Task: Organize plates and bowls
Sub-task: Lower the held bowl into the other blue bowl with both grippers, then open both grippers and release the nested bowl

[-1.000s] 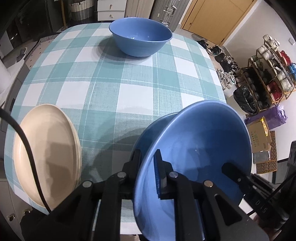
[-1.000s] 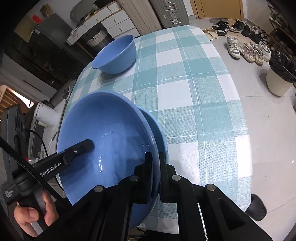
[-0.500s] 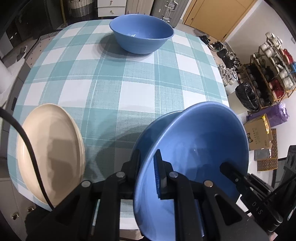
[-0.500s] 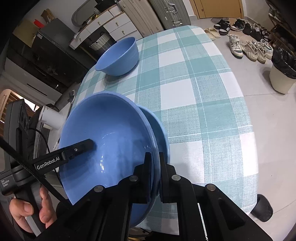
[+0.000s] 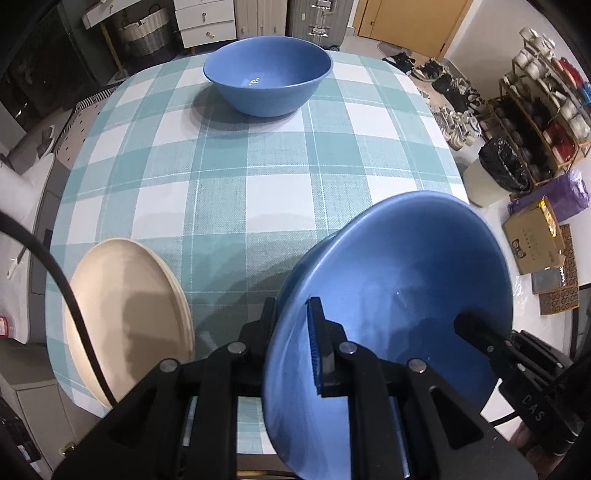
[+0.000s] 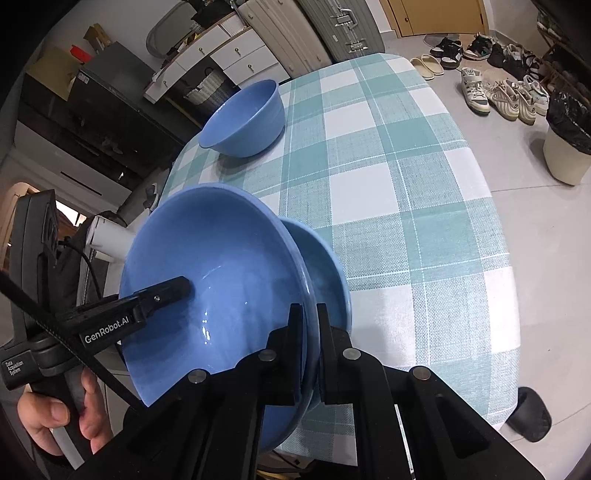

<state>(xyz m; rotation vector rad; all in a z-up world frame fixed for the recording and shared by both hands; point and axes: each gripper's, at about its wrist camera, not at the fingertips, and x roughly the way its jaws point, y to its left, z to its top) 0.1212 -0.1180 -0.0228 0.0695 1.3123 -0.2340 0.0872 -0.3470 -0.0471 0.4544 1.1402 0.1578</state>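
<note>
My left gripper (image 5: pixel 291 332) and my right gripper (image 6: pixel 309 332) are both shut on opposite rims of a wide blue bowl (image 5: pixel 399 295), also in the right wrist view (image 6: pixel 221 266), held above the table's near edge. A second blue bowl (image 6: pixel 328 266) shows just under it; I cannot tell whether they touch. A deeper blue bowl (image 5: pixel 267 79) stands at the far end of the table, also in the right wrist view (image 6: pixel 245 122). A stack of cream plates (image 5: pixel 129 317) lies at the near left.
The table has a teal and white checked cloth (image 5: pixel 258 177). To its right are a bin (image 6: pixel 569 147), shoes (image 6: pixel 495 92) and a shoe rack (image 5: pixel 543 110). Drawers (image 5: pixel 207 18) and a basket (image 5: pixel 142 33) stand beyond the far end.
Both grippers have risen and moved toward the far bowl with the wide blue bowl held between them. The table's objects have not moved.
</note>
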